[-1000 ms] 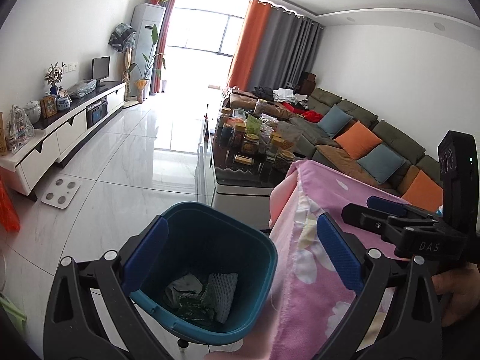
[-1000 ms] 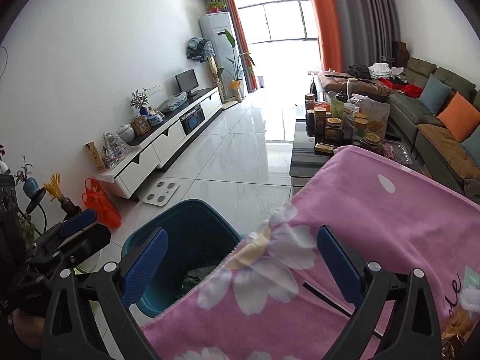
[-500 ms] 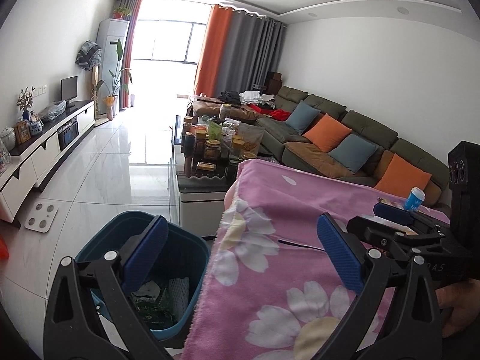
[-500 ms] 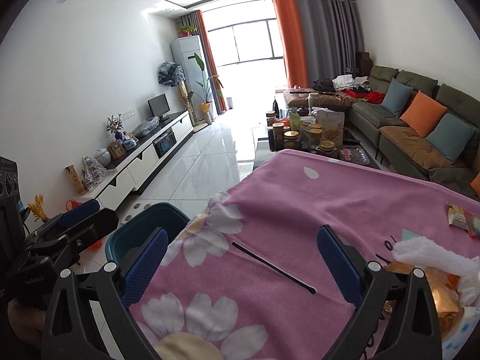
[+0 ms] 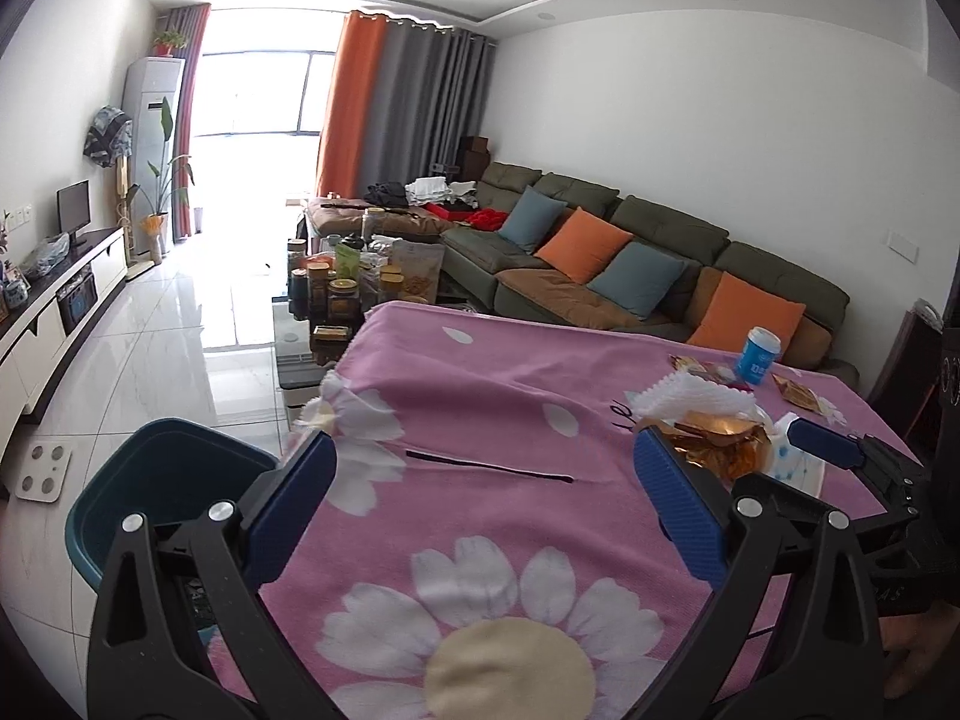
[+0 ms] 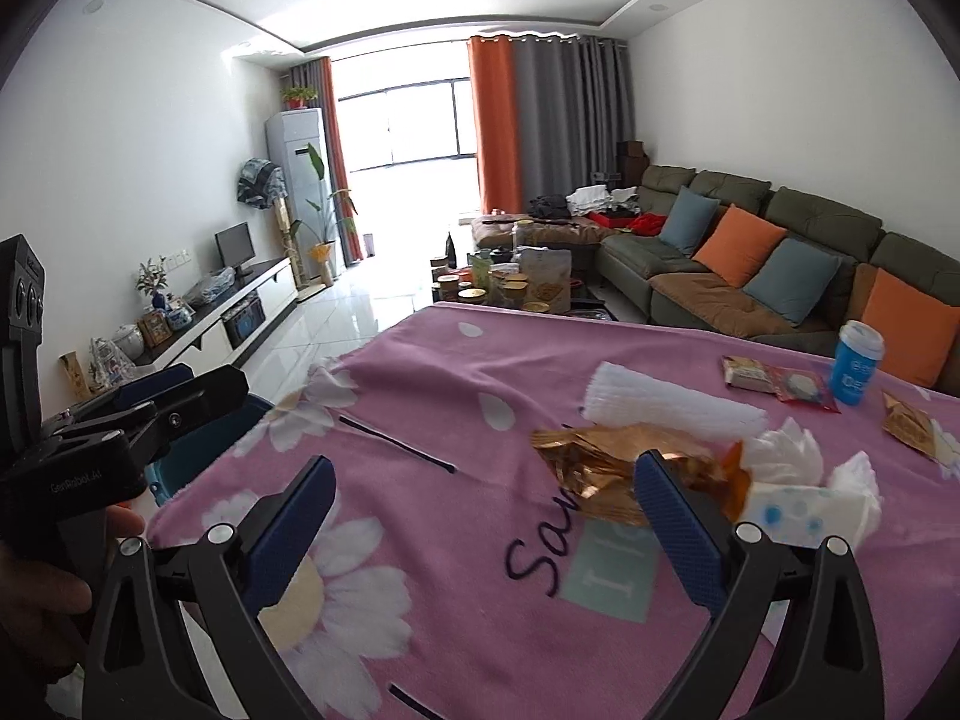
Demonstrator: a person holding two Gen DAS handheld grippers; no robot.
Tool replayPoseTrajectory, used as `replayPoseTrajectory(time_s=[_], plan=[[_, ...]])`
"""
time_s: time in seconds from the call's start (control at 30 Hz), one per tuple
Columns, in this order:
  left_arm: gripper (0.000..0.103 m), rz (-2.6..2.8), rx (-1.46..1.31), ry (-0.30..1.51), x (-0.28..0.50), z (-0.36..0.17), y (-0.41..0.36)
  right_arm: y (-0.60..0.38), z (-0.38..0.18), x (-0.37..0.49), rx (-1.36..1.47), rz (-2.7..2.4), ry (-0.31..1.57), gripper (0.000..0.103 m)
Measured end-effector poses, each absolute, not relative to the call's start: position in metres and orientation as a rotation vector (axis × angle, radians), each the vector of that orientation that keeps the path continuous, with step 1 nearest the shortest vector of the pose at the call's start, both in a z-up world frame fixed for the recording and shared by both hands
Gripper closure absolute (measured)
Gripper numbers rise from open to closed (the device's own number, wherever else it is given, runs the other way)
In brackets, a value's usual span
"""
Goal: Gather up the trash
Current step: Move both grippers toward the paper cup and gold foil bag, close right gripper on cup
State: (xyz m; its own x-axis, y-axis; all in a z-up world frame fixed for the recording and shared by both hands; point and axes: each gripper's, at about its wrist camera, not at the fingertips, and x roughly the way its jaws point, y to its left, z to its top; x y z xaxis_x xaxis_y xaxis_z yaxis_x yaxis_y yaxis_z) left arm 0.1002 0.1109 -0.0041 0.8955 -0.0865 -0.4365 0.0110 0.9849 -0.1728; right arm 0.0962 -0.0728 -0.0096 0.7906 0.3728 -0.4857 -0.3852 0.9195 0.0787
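**Grippers poised over littered table, bin at its corner**

A table draped in a pink flowered cloth [image 5: 480,396] fills the foreground of a living room, with a long green sofa [image 5: 660,240] beyond its far edge. A teal bin [image 5: 162,450] stands on the tiled floor just off the table's near left corner, its contents hidden from here. Over the cloth, the left gripper [image 5: 486,492] hangs with its blue-padded fingers spread wide and nothing between them; the right gripper [image 6: 480,510] is likewise released and empty. The trash lies toward the table's right side: a white ribbed foam sleeve [image 6: 672,405], a crumpled gold wrapper [image 6: 606,465] touching it just beyond the right gripper's right finger, and white tissue [image 6: 810,492] beside the wrapper. Farther right on the table stand a small blue cup [image 6: 857,369] and a red-edged snack packet [image 6: 774,378] beside it.
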Motion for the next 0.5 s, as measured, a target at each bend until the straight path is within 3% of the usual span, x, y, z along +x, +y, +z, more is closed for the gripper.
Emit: replayPoseTrajectory(time_s=[0.5], plan=[[0.006,-0.243,-0.088,0.529,0.109,-0.026,0.027,-0.168,-0.048,0.063,0.048,0.114,0.580,0.007]])
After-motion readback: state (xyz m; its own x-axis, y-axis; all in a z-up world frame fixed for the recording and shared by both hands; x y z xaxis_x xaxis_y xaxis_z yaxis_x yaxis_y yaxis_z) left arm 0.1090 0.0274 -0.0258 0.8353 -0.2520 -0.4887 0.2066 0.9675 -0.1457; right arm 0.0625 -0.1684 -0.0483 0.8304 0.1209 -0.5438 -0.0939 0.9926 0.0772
